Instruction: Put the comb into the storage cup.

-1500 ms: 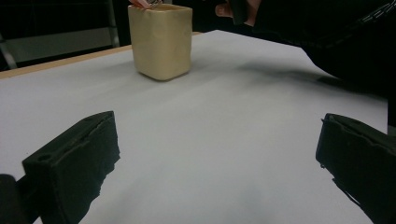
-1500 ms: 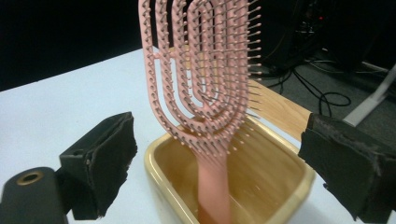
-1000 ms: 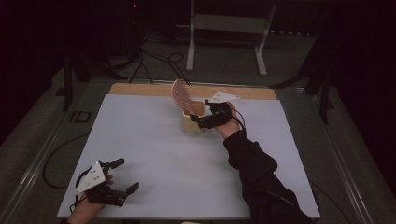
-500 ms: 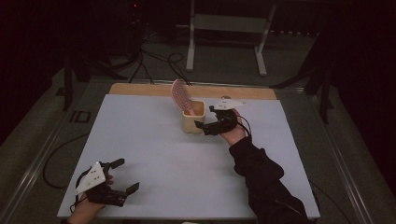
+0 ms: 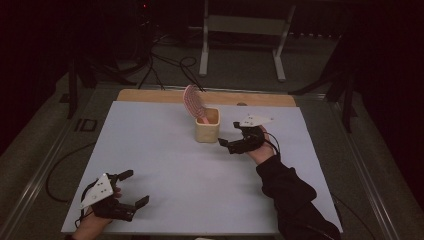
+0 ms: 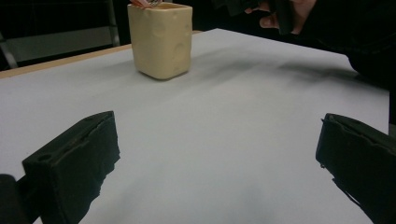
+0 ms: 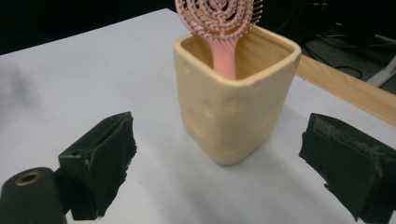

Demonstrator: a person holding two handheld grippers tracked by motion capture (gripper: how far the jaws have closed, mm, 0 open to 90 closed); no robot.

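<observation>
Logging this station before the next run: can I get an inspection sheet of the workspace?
Surface: white table, wooden strip along the far edge.
Job's things: cream cup upright near the far edge; pink brush stands in it, handle down, head above the rim.
Clutter: nothing seen.
Grippers: right gripper open beside the cup, not touching; left gripper open at the near left corner, empty.
Cables: several on the floor behind the table; one runs along its left side.
Surroundings: dark room, metal stand behind.
</observation>
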